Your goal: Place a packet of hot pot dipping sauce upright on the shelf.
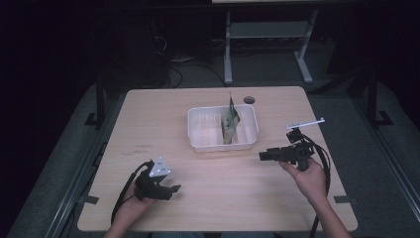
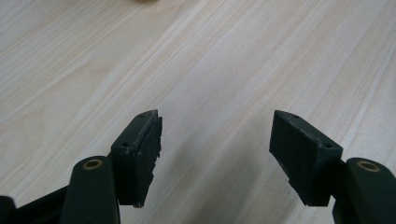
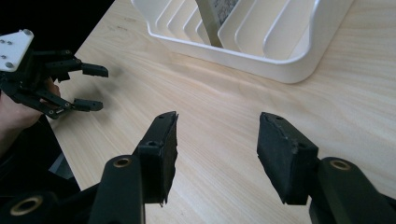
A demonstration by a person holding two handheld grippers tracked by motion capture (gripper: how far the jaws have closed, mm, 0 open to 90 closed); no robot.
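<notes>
A white slotted tray (image 1: 198, 144) stands in the middle of the wooden table, with a green and beige packet (image 1: 230, 121) upright in one of its slots. My left gripper (image 1: 173, 189) is held low over the table's near left part, open, with bare wood between its jaws (image 2: 215, 144). My right gripper (image 1: 261, 156) hovers just right of the tray's near corner, pointing left, also open and empty (image 3: 217, 149). The right gripper view has the tray (image 3: 299, 70), the packet's lower part (image 3: 212, 18) and the left gripper (image 3: 91, 88) farther off.
A small dark round hole (image 1: 249, 100) sits in the tabletop behind the tray. Bare wood (image 1: 223, 183) lies between the two grippers. Beyond the table's far edge are metal frame legs (image 1: 228, 49) and cables on a dark floor.
</notes>
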